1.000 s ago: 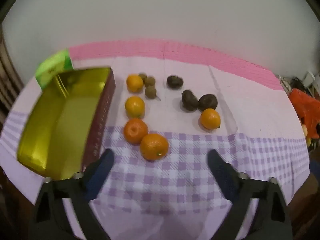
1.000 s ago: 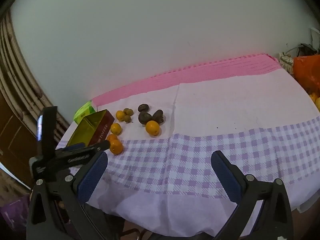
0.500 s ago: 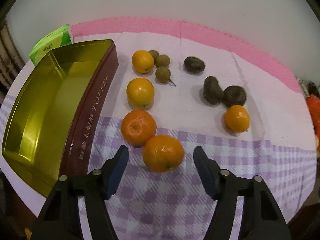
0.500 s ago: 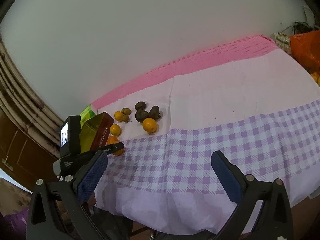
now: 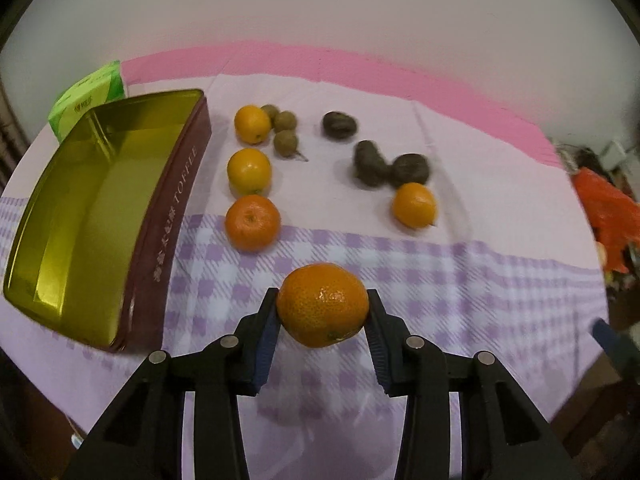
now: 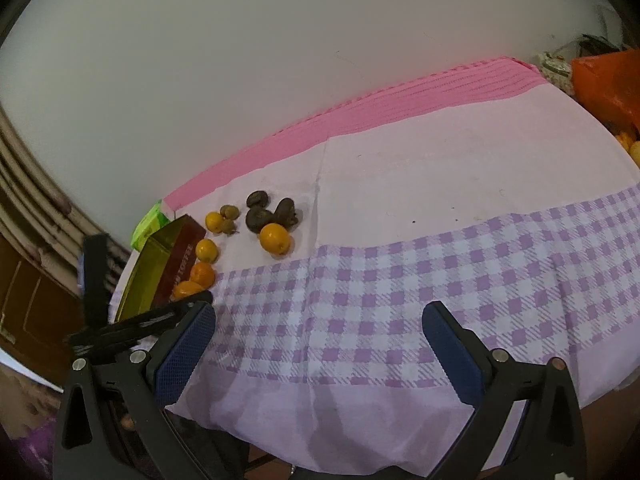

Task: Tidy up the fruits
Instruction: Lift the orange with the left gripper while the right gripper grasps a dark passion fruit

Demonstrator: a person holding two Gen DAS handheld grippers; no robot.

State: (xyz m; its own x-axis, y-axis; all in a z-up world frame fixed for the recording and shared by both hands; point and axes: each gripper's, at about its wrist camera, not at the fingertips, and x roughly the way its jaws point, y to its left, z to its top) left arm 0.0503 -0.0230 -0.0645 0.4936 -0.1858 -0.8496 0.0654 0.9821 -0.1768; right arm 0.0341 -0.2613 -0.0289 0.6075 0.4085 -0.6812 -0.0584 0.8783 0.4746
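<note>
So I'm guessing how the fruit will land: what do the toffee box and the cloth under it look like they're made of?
The toffee box looks like thin metal: its gold inside is glossy and mirrors the light, and its maroon outside is printed. It holds no fruit yet. The tablecloth looks like thin plastic or coated sheet, though I can't be sure: smooth, creased, faintly shiny.

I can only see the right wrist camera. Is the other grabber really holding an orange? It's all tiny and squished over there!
Observer: Yes. In the left wrist view the left gripper is shut on the mandarin, a blue pad pressing each side.
Operator: Is there anything in the gold tin?
Observer: No, the toffee tin shows only bare gold floor.
Operator: How many little brown-green fruits are there?
Observer: Three small brown fruits, bunched beside the farthest orange.
Operator: And my grabber?
Observer: The right gripper is open above the checked cloth, holding nothing.
</note>
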